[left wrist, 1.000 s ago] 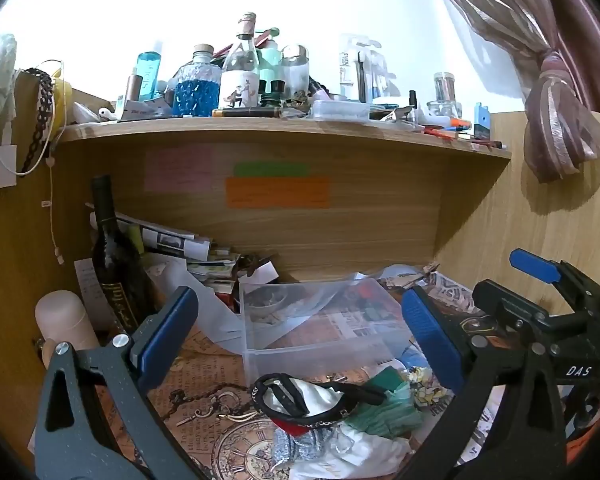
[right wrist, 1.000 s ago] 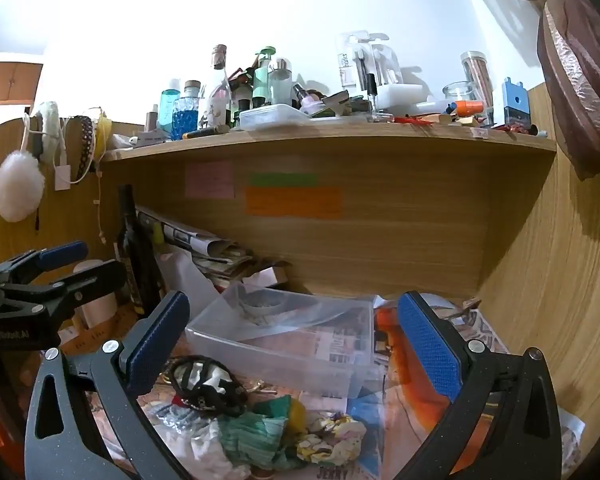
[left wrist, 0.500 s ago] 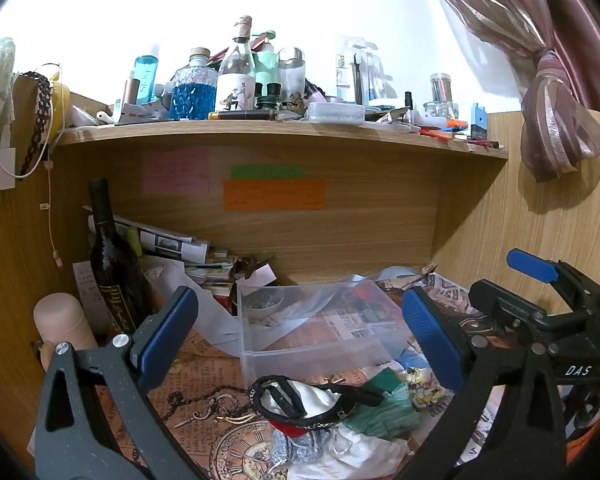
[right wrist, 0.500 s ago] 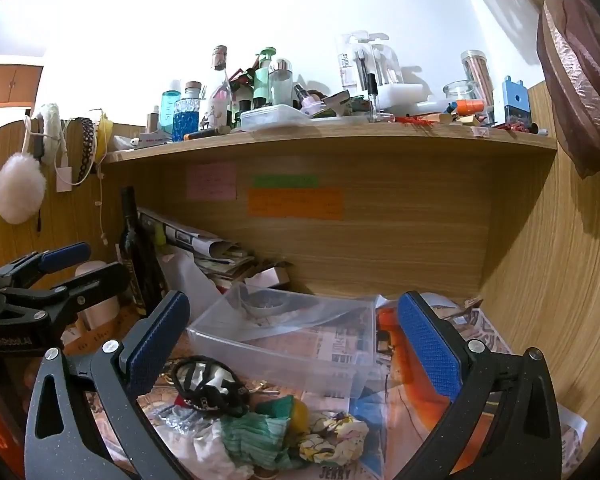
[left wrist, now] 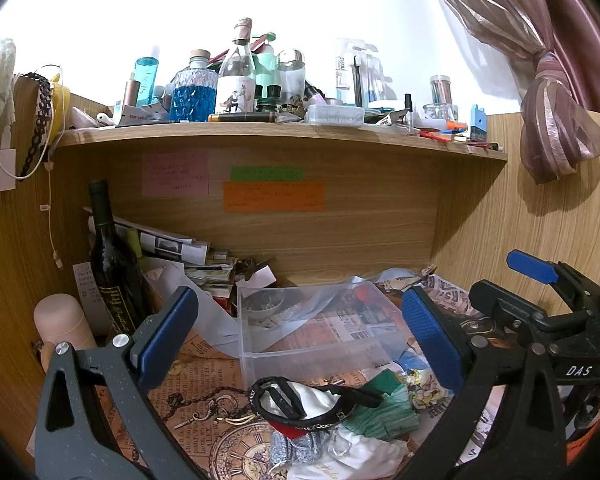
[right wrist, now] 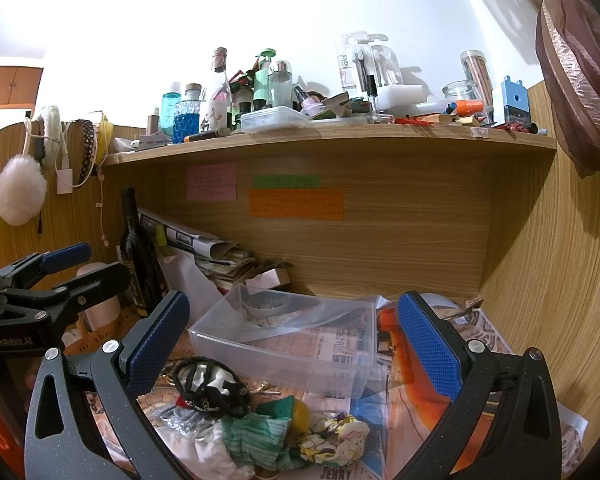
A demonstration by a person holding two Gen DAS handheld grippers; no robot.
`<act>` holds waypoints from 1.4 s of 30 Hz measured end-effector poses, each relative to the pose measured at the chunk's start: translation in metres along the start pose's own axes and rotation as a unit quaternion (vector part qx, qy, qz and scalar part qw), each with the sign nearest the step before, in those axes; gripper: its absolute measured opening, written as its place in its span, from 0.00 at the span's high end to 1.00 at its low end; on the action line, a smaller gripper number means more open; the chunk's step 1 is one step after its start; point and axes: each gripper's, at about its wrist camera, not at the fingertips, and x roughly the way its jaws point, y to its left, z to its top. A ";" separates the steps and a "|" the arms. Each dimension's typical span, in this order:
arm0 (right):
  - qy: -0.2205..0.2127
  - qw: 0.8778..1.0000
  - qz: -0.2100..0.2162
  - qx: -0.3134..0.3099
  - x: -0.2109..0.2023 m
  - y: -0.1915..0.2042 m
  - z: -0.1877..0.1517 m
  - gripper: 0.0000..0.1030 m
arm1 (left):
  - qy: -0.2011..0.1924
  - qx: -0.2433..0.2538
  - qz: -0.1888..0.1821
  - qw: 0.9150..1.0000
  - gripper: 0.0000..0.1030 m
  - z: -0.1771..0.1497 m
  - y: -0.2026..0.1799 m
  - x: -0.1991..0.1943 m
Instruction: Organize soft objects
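A heap of soft items lies on the paper-covered desk before a clear plastic bin [left wrist: 312, 332] [right wrist: 288, 340]: a black headband [left wrist: 300, 400] [right wrist: 208, 384] on white cloth [left wrist: 348, 456], a green cloth [left wrist: 384, 416] [right wrist: 260, 436], a floral scrunchie [left wrist: 424, 388] [right wrist: 336, 436] and a silver sequin piece [left wrist: 292, 448]. My left gripper [left wrist: 300, 336] is open and empty above the heap. My right gripper [right wrist: 292, 340] is open and empty, to the right of the left one, which shows at the left edge of the right wrist view [right wrist: 40, 292].
A dark wine bottle [left wrist: 112, 276] and a beige cylinder [left wrist: 62, 324] stand at left. Stacked papers [left wrist: 180, 248] lean behind the bin. A small bowl [right wrist: 266, 304] sits inside the bin. The shelf [left wrist: 280, 130] above is crowded with bottles. Wooden walls close in both sides.
Both views have drifted very slightly; the left wrist view has tipped a little upward. Both grippers stay open and nothing on the desk has moved.
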 end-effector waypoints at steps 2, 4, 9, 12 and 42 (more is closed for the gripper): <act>0.000 1.000 0.000 0.000 0.000 0.000 0.000 0.00 | -0.001 0.000 0.000 1.000 0.00 -0.001 0.000 0.000; 0.000 1.000 0.001 0.001 0.000 -0.001 0.000 0.00 | -0.001 0.000 -0.001 1.000 0.00 -0.001 0.000 0.000; 0.000 1.000 0.001 0.001 0.000 0.000 0.000 0.00 | -0.002 0.002 0.000 1.000 0.00 -0.001 0.000 0.000; -0.001 1.000 0.001 0.000 -0.001 -0.001 0.000 0.00 | -0.001 0.001 0.000 1.000 0.00 -0.001 0.000 0.000; -0.004 1.000 0.008 0.006 -0.001 0.001 0.002 0.00 | 0.001 0.004 -0.002 1.000 0.00 0.002 -0.007 0.001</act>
